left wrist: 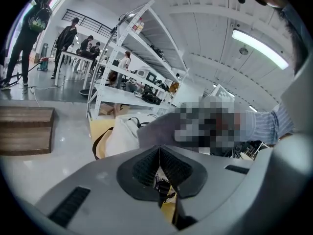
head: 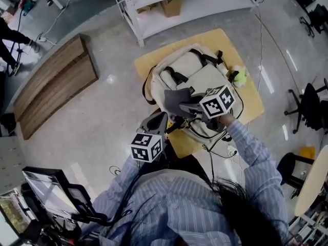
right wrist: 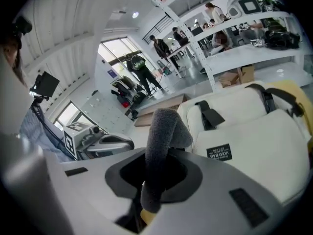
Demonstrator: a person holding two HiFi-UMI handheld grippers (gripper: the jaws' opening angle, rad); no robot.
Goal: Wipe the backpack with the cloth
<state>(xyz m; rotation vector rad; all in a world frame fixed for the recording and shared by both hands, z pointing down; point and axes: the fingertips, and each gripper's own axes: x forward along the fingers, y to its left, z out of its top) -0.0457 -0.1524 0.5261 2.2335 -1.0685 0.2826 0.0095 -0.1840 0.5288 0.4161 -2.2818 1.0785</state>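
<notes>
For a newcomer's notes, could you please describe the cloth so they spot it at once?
A cream backpack lies on the yellow table. Over its near end the right gripper grips the cloth: dark grey and fuzzy, unlike the black straps.

Left claw (left wrist: 159, 151) with jaws pressed together; beyond, a cream backpack (left wrist: 122, 135) on a yellow table (left wrist: 98, 128)

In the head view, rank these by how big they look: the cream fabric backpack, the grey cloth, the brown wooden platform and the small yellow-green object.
Cream fabric backpack and brown wooden platform: too alike to rank, the platform lying lower on the floor.
Then the grey cloth.
Smallest, the small yellow-green object.
</notes>
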